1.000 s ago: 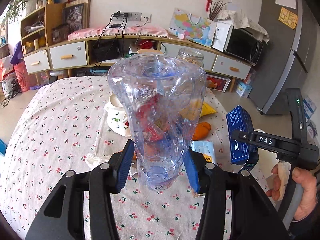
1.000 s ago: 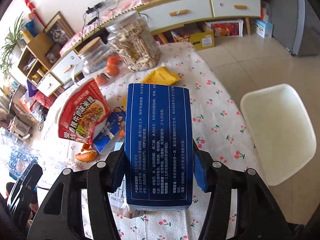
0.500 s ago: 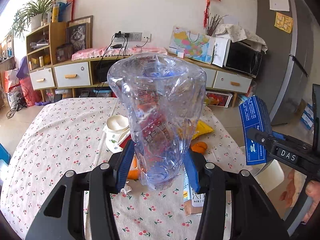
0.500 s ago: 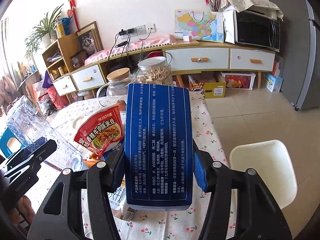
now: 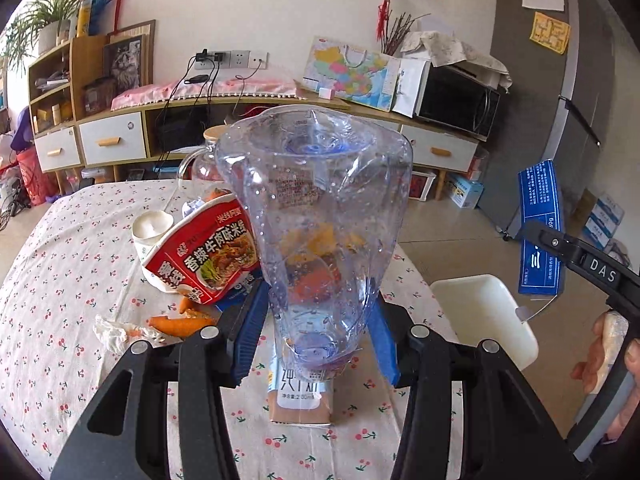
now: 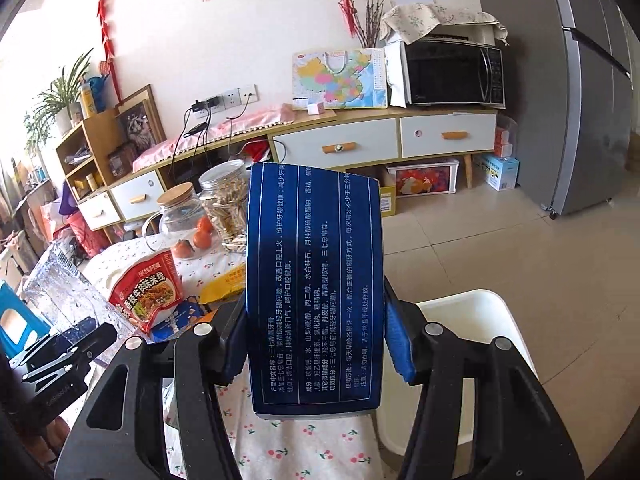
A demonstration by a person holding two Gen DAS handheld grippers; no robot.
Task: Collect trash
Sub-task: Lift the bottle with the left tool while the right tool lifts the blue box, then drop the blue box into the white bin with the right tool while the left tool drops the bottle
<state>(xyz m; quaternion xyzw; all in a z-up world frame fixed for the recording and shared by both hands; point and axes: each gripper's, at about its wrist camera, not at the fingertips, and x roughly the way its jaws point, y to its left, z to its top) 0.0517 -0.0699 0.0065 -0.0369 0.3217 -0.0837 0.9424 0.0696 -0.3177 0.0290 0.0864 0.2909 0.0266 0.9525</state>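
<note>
Clamped the left tool [image 5: 318, 322] on the narrow end of a clear plastic bottle [image 5: 320, 208], with the wide, crumpled end pointing away. Held it in the air above the near edge of the desk [image 5: 60, 280], touching nothing there. Probably gripped it low because the neck end is stiffer than the thin wall (beaded inside with droplets).

Closed the right tool [image 6: 316, 340] on the two long sides of a dark blue printed box [image 6: 316, 280], a toothpaste carton by its text, and took it lengthwise so the flat faces met the pads squarely. Carried it off the desk's right edge, over a white chair [image 6: 476, 320]. Held the two loads well apart, most likely to avoid knocking one against the other.

Left more litter on the desk: a red noodle packet [image 5: 208, 256] toward the far right corner, orange peel [image 5: 180, 322] and a crumpled tissue [image 5: 110, 330] nearer the middle, and a small drink carton [image 5: 300, 396] at the near edge, under the bottle. Passed over the glass jars [image 6: 200, 216] at the far edge, presumably not rubbish.

Found no bin in either view, so cannot say where both loads were bound. Judged the task as partly done: two pieces in hand, several to fetch.
</note>
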